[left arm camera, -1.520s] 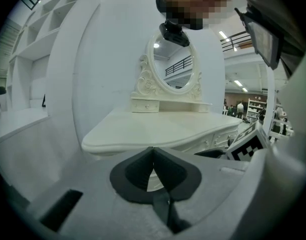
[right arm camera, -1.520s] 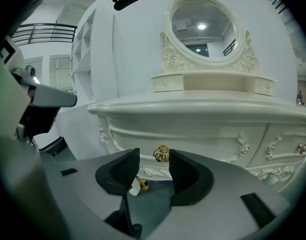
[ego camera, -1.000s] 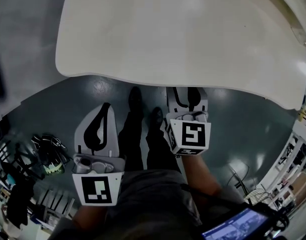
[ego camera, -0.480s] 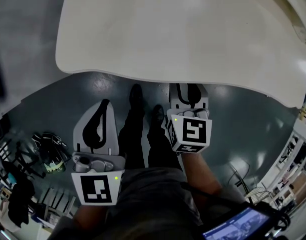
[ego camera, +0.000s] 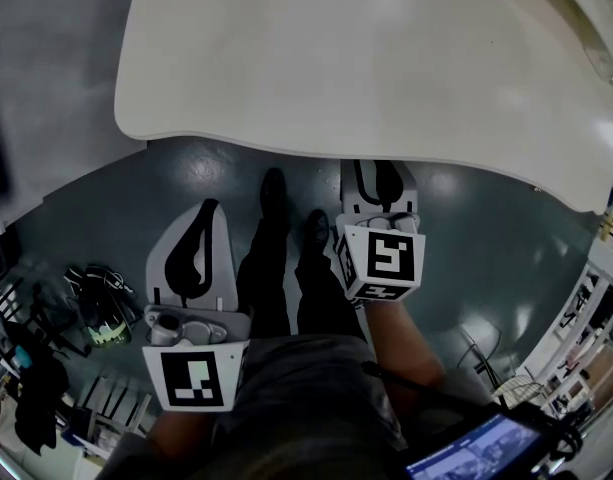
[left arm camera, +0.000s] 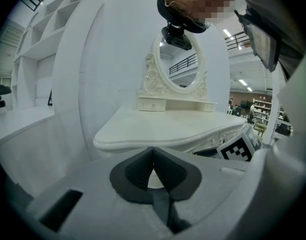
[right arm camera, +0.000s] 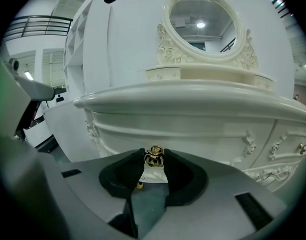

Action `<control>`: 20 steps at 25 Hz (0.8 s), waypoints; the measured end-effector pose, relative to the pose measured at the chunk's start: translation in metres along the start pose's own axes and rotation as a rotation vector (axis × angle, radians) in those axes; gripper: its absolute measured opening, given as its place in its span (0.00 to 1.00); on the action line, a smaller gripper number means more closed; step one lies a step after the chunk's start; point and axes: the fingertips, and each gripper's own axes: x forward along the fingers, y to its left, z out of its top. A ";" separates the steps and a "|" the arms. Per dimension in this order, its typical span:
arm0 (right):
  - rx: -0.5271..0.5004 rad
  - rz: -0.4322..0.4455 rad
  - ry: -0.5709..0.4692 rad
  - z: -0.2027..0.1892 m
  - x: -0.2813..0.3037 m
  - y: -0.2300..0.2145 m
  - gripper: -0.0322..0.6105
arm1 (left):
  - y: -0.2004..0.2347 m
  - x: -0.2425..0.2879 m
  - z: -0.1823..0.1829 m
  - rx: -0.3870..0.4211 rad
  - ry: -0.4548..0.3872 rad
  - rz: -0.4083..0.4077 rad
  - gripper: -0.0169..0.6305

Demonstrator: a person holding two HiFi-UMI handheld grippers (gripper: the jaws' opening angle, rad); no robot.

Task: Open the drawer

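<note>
the drawer looks shut in the front of the white dressing table, just under the tabletop's edge, and its small gold pull is the thing in play. the right gripper has that pull between its pad tips. its jaws have just been closing, and both pads look to be touching the metal, though how firmly they bite is hard to judge on so small a knob.

so the step in hand is the grasp, and the drawer has not yet been drawn out. the next move, as i read it, is to hold the pinch and pull straight back toward the body, along the drawer's run. the hold is only at the very tips, so a slanted tug could slip off.

the right hand reaches forward with its gripper tilted somewhat downward, nose tucked under the tabletop edge in the head view. the left gripper is pressed together on nothing, held beside the person's legs, apart from the table front and also angled down.
</note>
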 end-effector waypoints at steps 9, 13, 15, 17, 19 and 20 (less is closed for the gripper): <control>-0.003 0.007 0.015 -0.012 -0.012 0.002 0.24 | -0.007 0.000 0.001 0.000 -0.011 -0.001 0.05; -0.002 0.013 0.025 -0.022 -0.019 0.002 0.24 | -0.015 0.000 0.001 0.002 -0.017 -0.007 0.05; 0.000 0.015 0.029 -0.024 -0.021 0.002 0.24 | -0.020 0.000 0.002 0.004 -0.026 -0.010 0.05; 0.002 0.017 0.032 -0.027 -0.023 0.002 0.24 | -0.024 -0.001 0.003 0.006 -0.030 -0.013 0.05; 0.001 0.019 0.033 -0.030 -0.026 0.003 0.24 | -0.028 -0.003 0.002 0.007 -0.029 -0.013 0.05; -0.001 0.021 0.034 -0.032 -0.027 0.003 0.24 | -0.029 -0.003 0.000 0.008 -0.028 -0.013 0.05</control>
